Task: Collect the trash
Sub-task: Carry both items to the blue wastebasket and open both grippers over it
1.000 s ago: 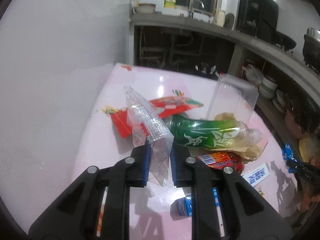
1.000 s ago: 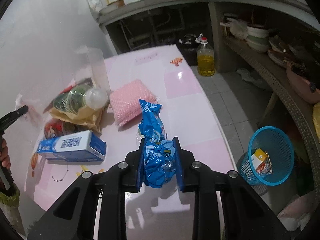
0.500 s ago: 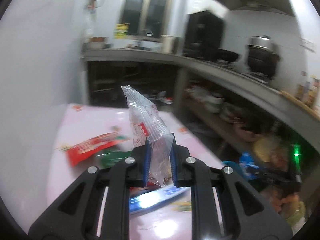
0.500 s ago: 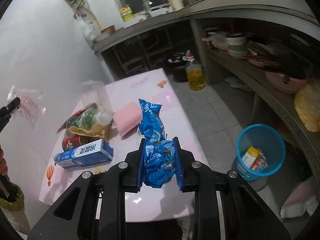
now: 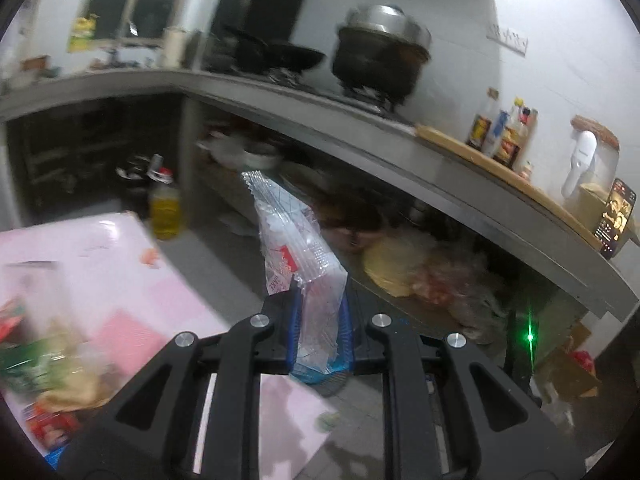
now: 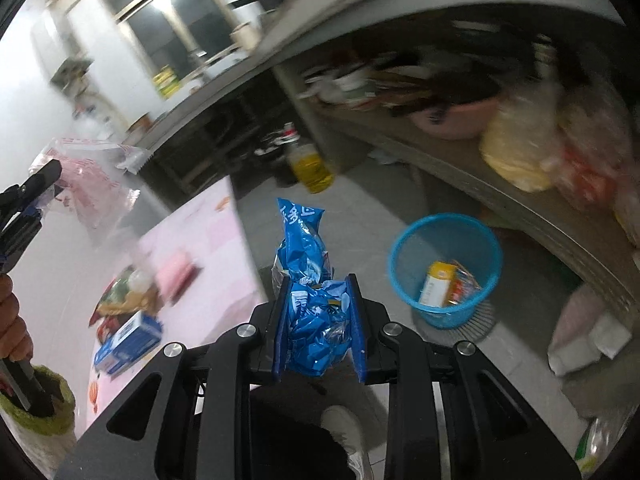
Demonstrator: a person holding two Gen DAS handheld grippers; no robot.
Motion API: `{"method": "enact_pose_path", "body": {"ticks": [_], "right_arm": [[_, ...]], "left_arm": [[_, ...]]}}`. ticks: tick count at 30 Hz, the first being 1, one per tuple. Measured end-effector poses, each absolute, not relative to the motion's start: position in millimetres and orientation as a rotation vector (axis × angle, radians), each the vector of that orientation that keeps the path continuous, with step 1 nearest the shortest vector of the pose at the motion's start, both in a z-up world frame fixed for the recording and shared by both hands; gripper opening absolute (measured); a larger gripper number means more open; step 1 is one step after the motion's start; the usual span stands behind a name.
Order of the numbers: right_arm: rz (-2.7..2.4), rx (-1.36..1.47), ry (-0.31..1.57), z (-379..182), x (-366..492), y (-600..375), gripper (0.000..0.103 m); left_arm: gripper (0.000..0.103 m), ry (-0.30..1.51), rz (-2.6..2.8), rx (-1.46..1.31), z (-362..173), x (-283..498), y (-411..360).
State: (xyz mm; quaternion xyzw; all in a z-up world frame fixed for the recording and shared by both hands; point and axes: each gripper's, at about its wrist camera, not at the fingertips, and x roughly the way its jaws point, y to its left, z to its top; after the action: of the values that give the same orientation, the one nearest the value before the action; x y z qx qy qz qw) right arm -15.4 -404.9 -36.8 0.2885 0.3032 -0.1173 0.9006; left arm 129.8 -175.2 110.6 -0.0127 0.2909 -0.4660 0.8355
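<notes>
Blue crumpled wrapper clamped in the right gripper and clear plastic bag pinched in the left gripper face the blue bin, apparently for dropping.

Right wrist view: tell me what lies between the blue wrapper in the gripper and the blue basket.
Only bare grey floor between the blue wrapper and the blue basket, in the right wrist view.

clear bag w/ red print, blue wrapper, blue basket, pink table
</notes>
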Motion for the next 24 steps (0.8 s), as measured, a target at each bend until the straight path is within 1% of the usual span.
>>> {"method": "enact_pose_path", "body": {"ticks": [5, 9, 12, 17, 22, 24], "right_arm": [[-0.343, 0.708, 0.638, -68.7, -22.6, -449.8, 0.025], [-0.378, 0.820, 0.672, -108.9, -15.2, -483.1, 0.025], [-0.391, 0.893, 0.703, -139.4, -1.8, -501.7, 0.025], [-0.396, 1.034, 0.758, -197.0, 29.3, -533.5, 0.025], [-0.437, 1.095, 0.777, -238.6, 60.5, -559.5, 0.026], [-0.454, 1.104, 0.778, -257.7, 77.9, -574.9, 0.029]], "left_arm": [[0.016, 0.731, -1.081, 0.002, 75.7, 150.9, -255.1], [0.016, 0.905, -1.099, 0.021, 26.7, 175.9, -324.4], [0.016, 0.997, -1.077, 0.076, -10.8, 193.0, -367.4], [0.017, 1.173, -1.025, 0.100, -75.9, 220.5, -416.8], [0.017, 1.247, -0.972, 0.144, -115.2, 240.0, -452.6], [0.035, 1.250, -0.958, 0.159, -122.4, 245.6, -464.1]]}}
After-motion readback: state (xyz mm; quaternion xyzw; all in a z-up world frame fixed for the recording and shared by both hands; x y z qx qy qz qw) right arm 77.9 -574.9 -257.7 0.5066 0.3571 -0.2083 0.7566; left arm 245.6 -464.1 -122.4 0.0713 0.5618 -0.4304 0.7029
